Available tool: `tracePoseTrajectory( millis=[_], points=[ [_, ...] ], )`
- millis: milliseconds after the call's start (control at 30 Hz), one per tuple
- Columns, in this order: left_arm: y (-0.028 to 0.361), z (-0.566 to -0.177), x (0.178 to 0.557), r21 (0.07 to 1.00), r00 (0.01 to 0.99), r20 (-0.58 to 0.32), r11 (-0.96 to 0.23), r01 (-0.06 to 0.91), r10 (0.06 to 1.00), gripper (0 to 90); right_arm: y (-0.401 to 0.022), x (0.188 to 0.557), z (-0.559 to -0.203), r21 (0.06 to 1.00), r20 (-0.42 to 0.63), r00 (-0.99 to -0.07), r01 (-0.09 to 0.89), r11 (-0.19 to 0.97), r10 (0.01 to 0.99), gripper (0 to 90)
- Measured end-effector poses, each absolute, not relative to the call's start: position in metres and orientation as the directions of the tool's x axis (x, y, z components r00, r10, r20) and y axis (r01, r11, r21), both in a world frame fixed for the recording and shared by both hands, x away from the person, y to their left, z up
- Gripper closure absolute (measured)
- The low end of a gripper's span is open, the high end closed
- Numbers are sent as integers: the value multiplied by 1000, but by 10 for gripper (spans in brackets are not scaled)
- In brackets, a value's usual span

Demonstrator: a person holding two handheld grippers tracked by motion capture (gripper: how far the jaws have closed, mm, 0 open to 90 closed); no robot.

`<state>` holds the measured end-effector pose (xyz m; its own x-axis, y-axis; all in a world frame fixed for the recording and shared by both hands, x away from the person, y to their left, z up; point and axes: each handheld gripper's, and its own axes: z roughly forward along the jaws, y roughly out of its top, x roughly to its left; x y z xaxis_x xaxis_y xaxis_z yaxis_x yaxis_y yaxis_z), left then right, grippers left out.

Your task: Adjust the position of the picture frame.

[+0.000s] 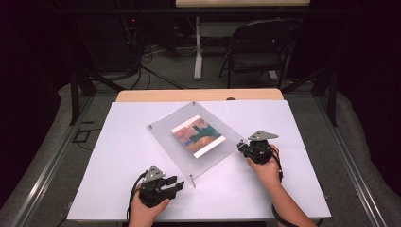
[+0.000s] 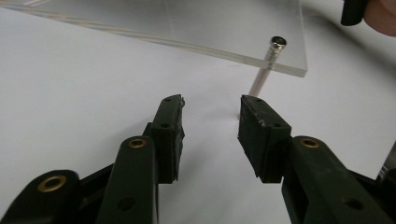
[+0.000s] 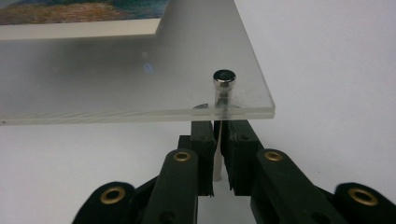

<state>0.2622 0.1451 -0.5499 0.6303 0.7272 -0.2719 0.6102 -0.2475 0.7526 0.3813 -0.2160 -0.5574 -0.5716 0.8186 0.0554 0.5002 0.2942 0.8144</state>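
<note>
A clear acrylic plate (image 1: 165, 130) holding a colourful picture (image 1: 197, 136) stands on thin metal posts in the middle of the white table (image 1: 118, 194). In the right gripper view my right gripper (image 3: 217, 128) reaches under the plate's corner (image 3: 116, 74), its jaws shut on the post (image 3: 217, 161) below the screw cap (image 3: 224, 78). The same right gripper (image 1: 242, 145) sits at the plate's right corner. My left gripper (image 2: 211, 109) is open on the table, just short of the front corner post (image 2: 264, 74), with nothing between its pads. From above, the left gripper (image 1: 176, 183) lies left of that post (image 1: 192, 180).
A wooden desk edge (image 1: 198, 94) runs along the back of the white sheet. Beyond it stand a black folding chair (image 1: 262, 47) and a table leg (image 1: 198, 47) on the floor. The other hand (image 2: 380, 16) shows at the top right of the left gripper view.
</note>
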Motion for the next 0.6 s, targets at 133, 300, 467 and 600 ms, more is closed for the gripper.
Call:
tracePoseTrajectory(
  millis=[133,300,467,600],
  points=[
    [137,-551,260,752,656,-262,-277,599,708,607,-216,381,-557,816,58,-567,501,288,822,852],
    [126,-553,259,752,684,-238,-314,579,690,624,-216,380,-556,812,76,-567,513,280,820,854],
    [117,-556,260,755,696,-226,-329,568,682,651,-215,378,-555,809,80,-566,518,279,820,855],
    [112,-556,261,768,699,-205,-331,549,685,672,-215,376,-555,809,77,-569,516,282,819,855]
  ],
)
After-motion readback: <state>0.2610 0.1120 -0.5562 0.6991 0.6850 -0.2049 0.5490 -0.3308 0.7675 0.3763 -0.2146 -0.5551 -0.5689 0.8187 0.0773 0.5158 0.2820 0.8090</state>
